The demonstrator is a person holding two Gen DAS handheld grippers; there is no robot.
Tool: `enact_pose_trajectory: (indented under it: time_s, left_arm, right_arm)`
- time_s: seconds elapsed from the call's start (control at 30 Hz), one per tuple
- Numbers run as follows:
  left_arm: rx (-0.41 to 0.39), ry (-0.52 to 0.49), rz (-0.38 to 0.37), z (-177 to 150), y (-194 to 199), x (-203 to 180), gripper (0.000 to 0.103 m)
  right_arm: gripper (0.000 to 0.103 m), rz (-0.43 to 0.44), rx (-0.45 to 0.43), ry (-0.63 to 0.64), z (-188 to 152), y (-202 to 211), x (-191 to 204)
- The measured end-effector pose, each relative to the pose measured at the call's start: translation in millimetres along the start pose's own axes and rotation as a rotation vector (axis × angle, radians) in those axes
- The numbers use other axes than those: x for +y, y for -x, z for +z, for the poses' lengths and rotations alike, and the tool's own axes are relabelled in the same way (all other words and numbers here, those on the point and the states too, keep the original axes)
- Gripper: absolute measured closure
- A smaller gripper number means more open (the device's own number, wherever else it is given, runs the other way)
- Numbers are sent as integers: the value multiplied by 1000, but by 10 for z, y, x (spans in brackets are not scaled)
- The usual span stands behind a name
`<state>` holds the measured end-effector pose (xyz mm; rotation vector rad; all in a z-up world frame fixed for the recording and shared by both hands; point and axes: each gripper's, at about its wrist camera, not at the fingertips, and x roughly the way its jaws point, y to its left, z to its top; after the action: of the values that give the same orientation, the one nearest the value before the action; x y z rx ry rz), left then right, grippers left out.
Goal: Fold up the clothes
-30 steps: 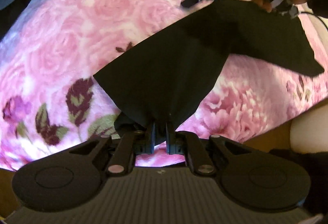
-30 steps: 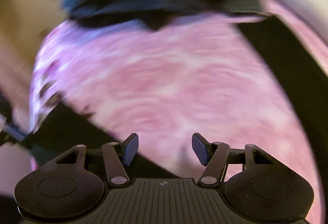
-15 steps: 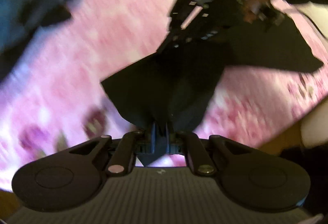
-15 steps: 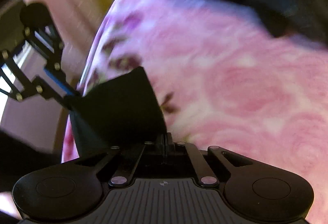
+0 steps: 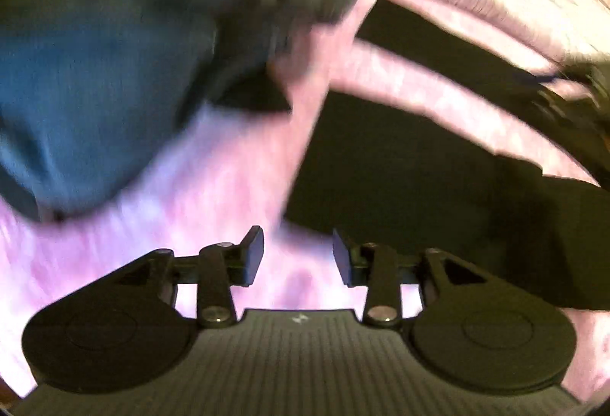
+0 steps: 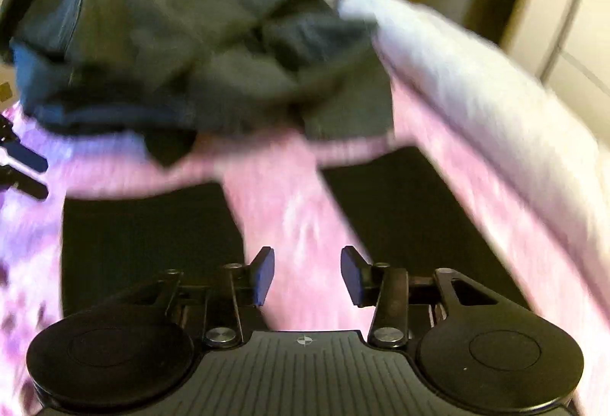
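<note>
A black garment (image 5: 400,164) lies flat on the pink floral blanket (image 5: 213,195), with two black parts side by side in the right wrist view (image 6: 145,237) and a strip of blanket between them. My left gripper (image 5: 298,256) is open and empty, just above the blanket at the garment's left edge. My right gripper (image 6: 307,275) is open and empty over the blanket strip between the black parts. The right gripper also shows blurred at the right edge of the left wrist view (image 5: 564,88). The left gripper's fingers (image 6: 23,168) show at the left edge of the right wrist view.
A pile of dark blue and grey clothes (image 5: 114,54) lies at the far side of the blanket, also in the right wrist view (image 6: 183,65). A pale pink pillow or rolled edge (image 6: 476,80) runs along the right. Both views are motion-blurred.
Both grippers were shut on the black garment half a second ago. Both have let go and opened. The garment now lies flat, and both views have swung toward the clothes pile.
</note>
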<state>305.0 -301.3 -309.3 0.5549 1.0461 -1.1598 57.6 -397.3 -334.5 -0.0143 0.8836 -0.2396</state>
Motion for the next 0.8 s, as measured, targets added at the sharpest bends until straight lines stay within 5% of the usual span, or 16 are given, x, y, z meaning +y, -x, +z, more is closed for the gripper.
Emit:
enact_pose_trajectory:
  time_s: [0.3,0.37,0.4,0.53,0.63,0.73,0.8]
  left_arm:
    - [27,105,-46,106,-485,-45,64]
    - [13,94,-73,138,-483,-97,99]
    - [-5,93,-71,123,-430,-115,99]
    - [-76,97,41,3,-58,-183,103]
    - [-45,125,89,-83,-16,-108,103]
    - [5,128,81,-63,-96,-54,103]
    - [21,164,50,-2,-141,-28,91]
  right_arm:
    - [58,-85,293,-234,-1548,704,304]
    - [58,-144,346,-290,-1801,855,322]
    - [58,-172,367,-306,-1901,923,319]
    - [58,-265,436,-316,-2195,1113,351]
    - [58,-247,434,-351,-2302,1202,349]
    - [58,-235,425,-356,-2333,1206,369]
    - [57,-250,424,-379,-2362,1268,313]
